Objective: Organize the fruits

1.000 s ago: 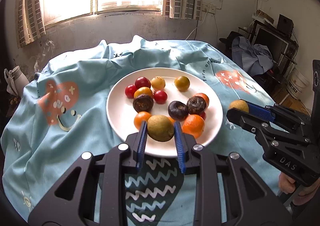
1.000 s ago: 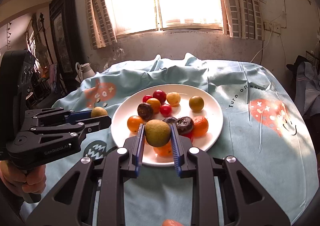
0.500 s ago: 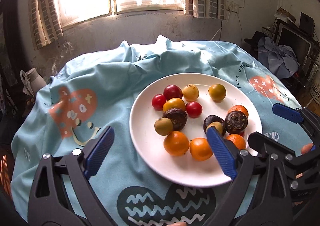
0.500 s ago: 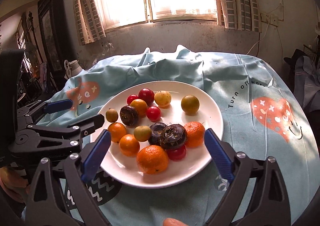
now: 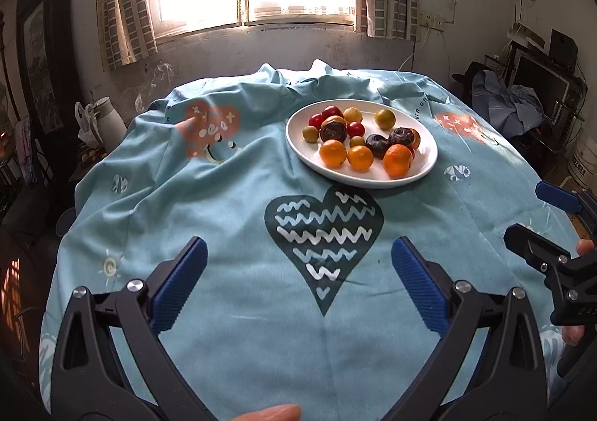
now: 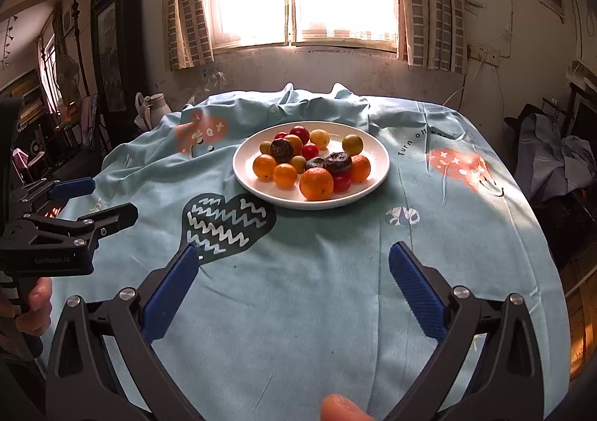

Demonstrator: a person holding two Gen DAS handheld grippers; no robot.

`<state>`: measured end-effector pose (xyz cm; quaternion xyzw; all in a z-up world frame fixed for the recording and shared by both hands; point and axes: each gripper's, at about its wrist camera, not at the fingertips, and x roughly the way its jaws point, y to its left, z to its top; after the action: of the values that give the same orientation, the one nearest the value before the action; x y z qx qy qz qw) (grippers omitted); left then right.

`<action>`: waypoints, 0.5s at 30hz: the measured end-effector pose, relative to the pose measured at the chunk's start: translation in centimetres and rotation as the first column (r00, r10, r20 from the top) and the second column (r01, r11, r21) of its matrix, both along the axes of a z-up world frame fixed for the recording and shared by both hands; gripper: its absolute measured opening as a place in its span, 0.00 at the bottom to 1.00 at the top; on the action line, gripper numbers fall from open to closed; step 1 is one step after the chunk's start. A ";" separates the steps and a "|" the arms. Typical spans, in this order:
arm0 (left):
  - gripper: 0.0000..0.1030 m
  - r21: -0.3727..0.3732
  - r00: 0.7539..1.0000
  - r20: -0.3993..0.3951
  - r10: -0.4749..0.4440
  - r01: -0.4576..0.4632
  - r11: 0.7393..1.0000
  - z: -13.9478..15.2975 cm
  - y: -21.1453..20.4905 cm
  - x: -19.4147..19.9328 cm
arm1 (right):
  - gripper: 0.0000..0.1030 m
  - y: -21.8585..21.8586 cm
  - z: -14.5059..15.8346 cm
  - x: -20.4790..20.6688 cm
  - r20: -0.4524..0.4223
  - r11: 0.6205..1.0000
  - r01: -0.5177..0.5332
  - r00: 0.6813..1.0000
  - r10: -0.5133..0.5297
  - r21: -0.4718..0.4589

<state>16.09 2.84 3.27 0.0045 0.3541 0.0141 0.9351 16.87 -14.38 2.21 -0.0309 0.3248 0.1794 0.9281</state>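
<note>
A white plate [image 5: 358,180] [image 6: 309,204] on the blue tablecloth carries several fruits: oranges [image 5: 333,153] [image 6: 316,183], red tomatoes [image 6: 309,150], dark wrinkled fruits [image 5: 333,130] and small yellow-green ones [image 5: 310,133]. My left gripper [image 5: 298,245] hangs over the dark heart print, well short of the plate; its jaws are opening and nothing is between them. It also shows at the left of the right wrist view [image 6: 112,197]. My right gripper [image 6: 294,249] stands open and empty, back from the plate, and appears at the right edge of the left wrist view [image 5: 526,212].
A white jug [image 5: 108,118] [image 6: 156,103] stands beyond the table's far left edge. Heaped clothes [image 5: 511,103] and dark furniture lie off to the right. The cloth is bunched up behind the plate. A fingertip [image 6: 339,408] shows at the bottom.
Both grippers let go of the green fruits they held over the plate, opened wide and drew back from it. Those fruits now lie among the others on the plate.
</note>
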 end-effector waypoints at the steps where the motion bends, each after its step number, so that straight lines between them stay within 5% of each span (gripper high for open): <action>1: 0.98 0.004 1.000 -0.001 0.006 -0.006 1.000 -0.3 0.0 -1.0 | 0.99 0.0 -0.2 -0.9 -0.001 1.000 0.001 1.000 -0.001 -0.004; 15: 0.98 0.010 1.000 0.001 -0.006 0.006 1.000 -1.5 -1.4 -8.3 | 0.99 -0.7 -1.2 -7.6 -0.017 1.000 0.001 1.000 -0.001 0.017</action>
<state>7.75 1.49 1.81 0.0104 0.3536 0.0130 0.9352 9.30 -15.12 0.97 -0.0215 0.3312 0.1819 0.9256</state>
